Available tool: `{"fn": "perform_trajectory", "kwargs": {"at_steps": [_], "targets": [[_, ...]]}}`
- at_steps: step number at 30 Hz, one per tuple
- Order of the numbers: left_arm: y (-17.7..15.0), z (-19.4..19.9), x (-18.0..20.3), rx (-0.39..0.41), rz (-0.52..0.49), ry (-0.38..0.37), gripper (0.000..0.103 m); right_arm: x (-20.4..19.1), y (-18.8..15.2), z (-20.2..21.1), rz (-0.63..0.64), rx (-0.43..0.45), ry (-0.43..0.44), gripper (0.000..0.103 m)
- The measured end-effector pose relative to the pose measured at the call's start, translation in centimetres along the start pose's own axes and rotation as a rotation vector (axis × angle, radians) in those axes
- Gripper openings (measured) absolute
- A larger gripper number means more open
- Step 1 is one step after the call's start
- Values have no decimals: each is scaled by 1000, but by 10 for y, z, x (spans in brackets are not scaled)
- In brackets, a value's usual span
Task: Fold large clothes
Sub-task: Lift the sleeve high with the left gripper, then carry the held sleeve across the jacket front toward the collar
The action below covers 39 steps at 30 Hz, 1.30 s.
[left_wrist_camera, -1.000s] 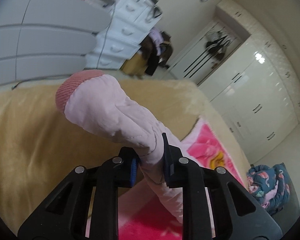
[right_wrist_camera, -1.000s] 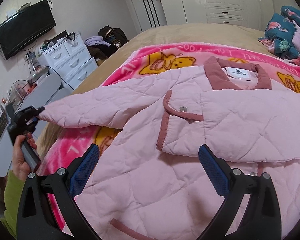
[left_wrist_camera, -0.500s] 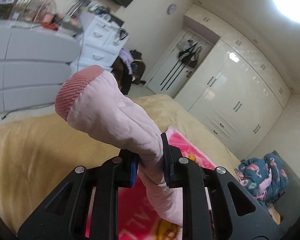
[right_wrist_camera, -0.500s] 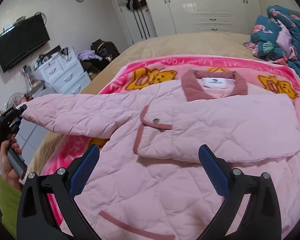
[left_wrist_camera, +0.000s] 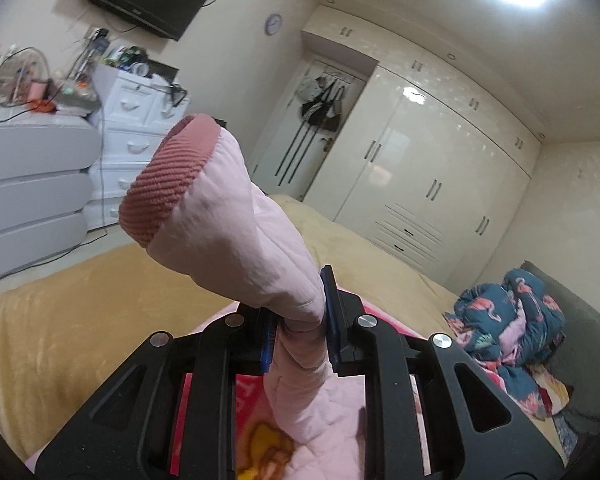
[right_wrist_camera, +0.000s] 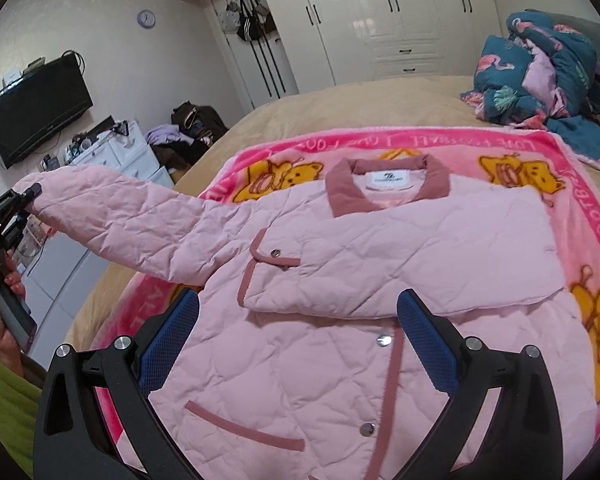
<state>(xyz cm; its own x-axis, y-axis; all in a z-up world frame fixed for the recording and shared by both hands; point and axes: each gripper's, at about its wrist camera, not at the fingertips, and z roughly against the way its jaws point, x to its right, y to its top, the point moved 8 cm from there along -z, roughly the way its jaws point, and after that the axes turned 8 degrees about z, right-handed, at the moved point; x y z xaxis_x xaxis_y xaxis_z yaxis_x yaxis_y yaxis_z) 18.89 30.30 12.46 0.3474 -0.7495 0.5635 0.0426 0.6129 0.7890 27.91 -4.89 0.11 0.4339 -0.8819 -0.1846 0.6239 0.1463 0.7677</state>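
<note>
A pink quilted jacket [right_wrist_camera: 340,360] lies front-up on a pink bear-print blanket [right_wrist_camera: 588,216], collar at the far end. One sleeve [right_wrist_camera: 420,248] is folded across the chest. My left gripper [left_wrist_camera: 298,320] is shut on the other sleeve [left_wrist_camera: 236,232] just behind its ribbed cuff [left_wrist_camera: 168,184] and holds it raised off the bed; it also shows in the right wrist view [right_wrist_camera: 24,200], out to the jacket's left. My right gripper [right_wrist_camera: 298,340] is open and empty, hovering over the jacket's lower front.
The blanket lies on a tan bed [right_wrist_camera: 300,116]. A blue flamingo-print bundle [right_wrist_camera: 540,68] sits at the bed's far right. White drawers [left_wrist_camera: 136,140] and a wall TV [right_wrist_camera: 36,112] stand to the left, wardrobes [right_wrist_camera: 380,20] beyond the bed.
My left gripper has lifted the sleeve higher and tilted upward. The right gripper has drawn back a little, so more of the jacket shows.
</note>
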Motion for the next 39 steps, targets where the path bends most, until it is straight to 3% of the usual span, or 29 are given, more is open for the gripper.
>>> {"fn": "perform_trajectory", "kwargs": {"at_steps": [21,39], "targets": [[-55,-6,133,-84,-192,-141,13,66,-18,49,-134,64,-20,99],[-141,-24,223,-209,-347,-246,13,127,-41,64,-259,92,-35,99]]}}
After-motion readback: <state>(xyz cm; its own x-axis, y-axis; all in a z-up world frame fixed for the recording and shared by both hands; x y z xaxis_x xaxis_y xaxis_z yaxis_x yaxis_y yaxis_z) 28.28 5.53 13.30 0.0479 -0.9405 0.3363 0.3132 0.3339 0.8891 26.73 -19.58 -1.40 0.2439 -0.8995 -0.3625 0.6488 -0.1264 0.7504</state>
